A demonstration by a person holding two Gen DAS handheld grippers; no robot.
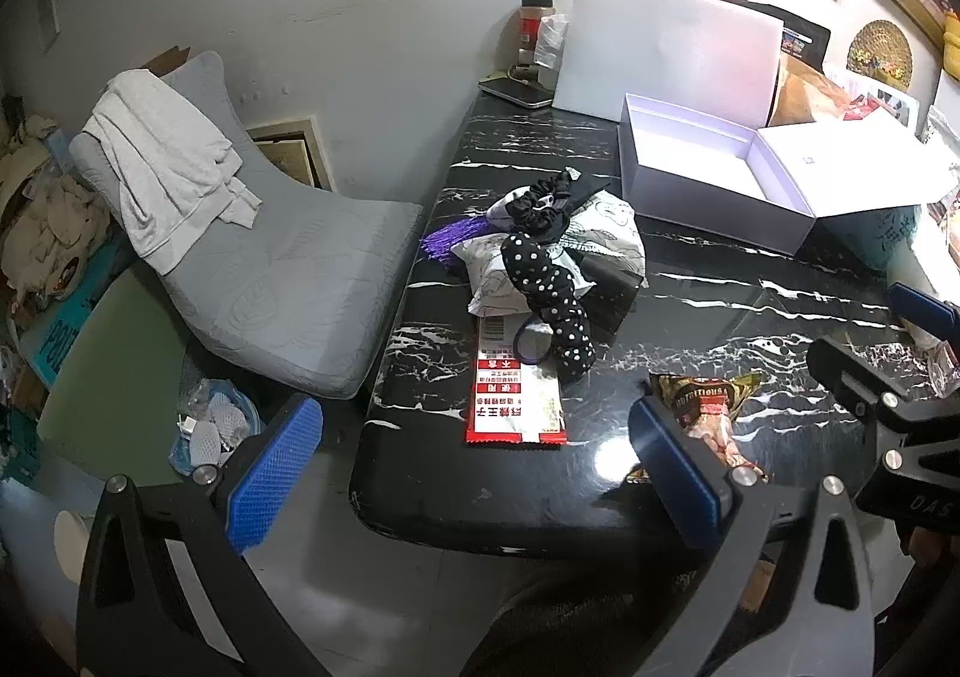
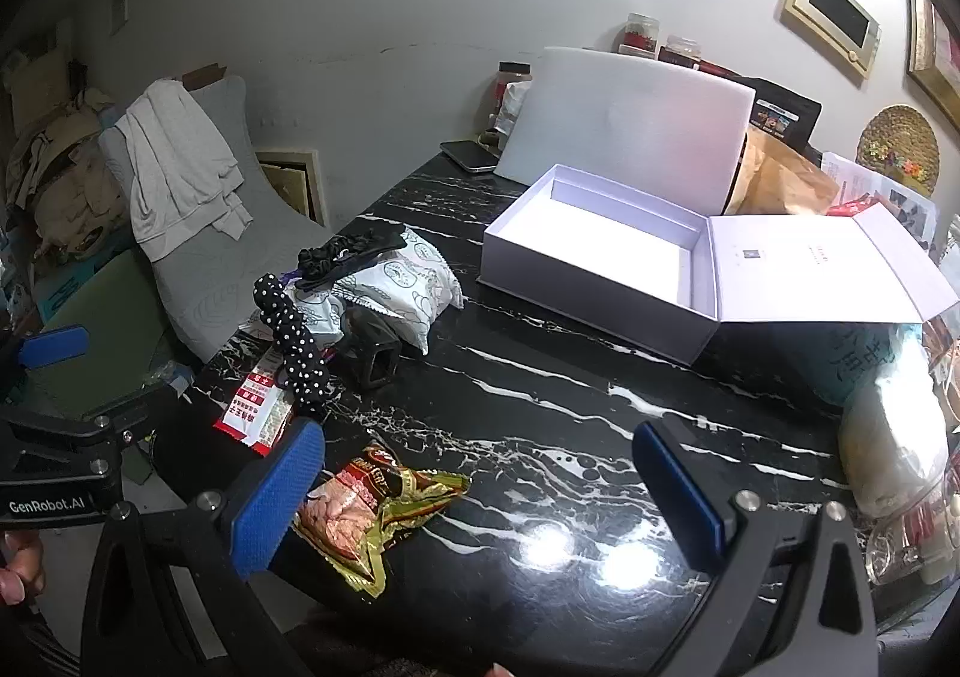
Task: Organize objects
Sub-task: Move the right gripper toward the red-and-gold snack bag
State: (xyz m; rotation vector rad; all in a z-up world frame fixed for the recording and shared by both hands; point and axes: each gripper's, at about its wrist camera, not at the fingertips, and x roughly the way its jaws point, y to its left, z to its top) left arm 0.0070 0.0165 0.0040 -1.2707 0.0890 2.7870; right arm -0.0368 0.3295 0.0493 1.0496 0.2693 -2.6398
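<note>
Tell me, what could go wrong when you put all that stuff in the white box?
The pile is loose: lifting the polka-dot band could drag the scrunchie off, perhaps over the table edge. The gold snack bag is crinkly and flat, so jaws might slip or crush it. The white box has a lid lying open, easy to bump.

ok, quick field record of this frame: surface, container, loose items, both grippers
surface: black marble-pattern table
container: open white cardboard box, empty, lid folded back
pile: white printed packet, black scrunchie on top, polka-dot fabric band draped over
loose: red-and-white sachet; gold foil snack pack
left gripper: open, holding nothing
right gripper: open, holding nothing, above the snack pack
</note>
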